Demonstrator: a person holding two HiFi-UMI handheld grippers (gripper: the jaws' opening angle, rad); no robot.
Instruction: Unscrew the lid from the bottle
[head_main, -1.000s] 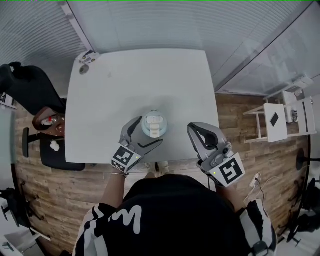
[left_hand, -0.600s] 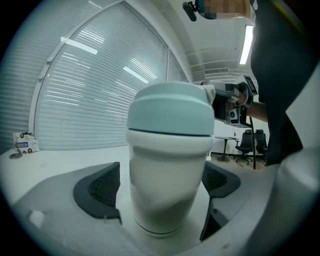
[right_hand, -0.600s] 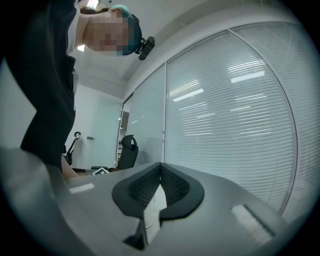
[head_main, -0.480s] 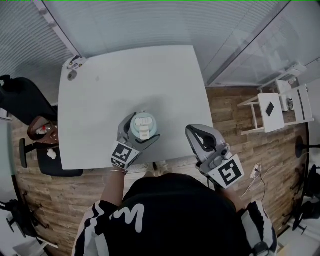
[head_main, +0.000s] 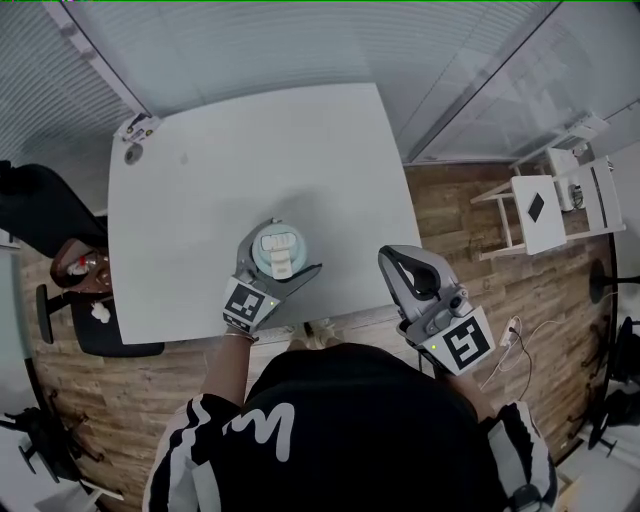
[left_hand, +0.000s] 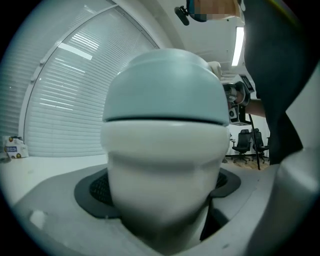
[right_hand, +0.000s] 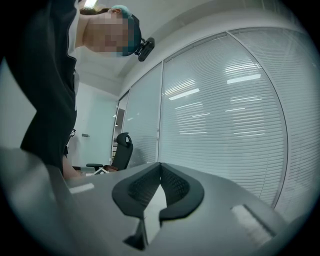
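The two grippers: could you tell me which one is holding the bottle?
The left gripper: its jaws clasp the bottle; the right gripper is shut on nothing.

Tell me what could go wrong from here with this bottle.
The left gripper clamps the white plastic bottle by its body; twisting the pale blue domed lid may spin or tip it.
The bottle stands near the white table's front edge, so a slip could send it off.
The right gripper is shut and empty; it must open before reaching the lid.
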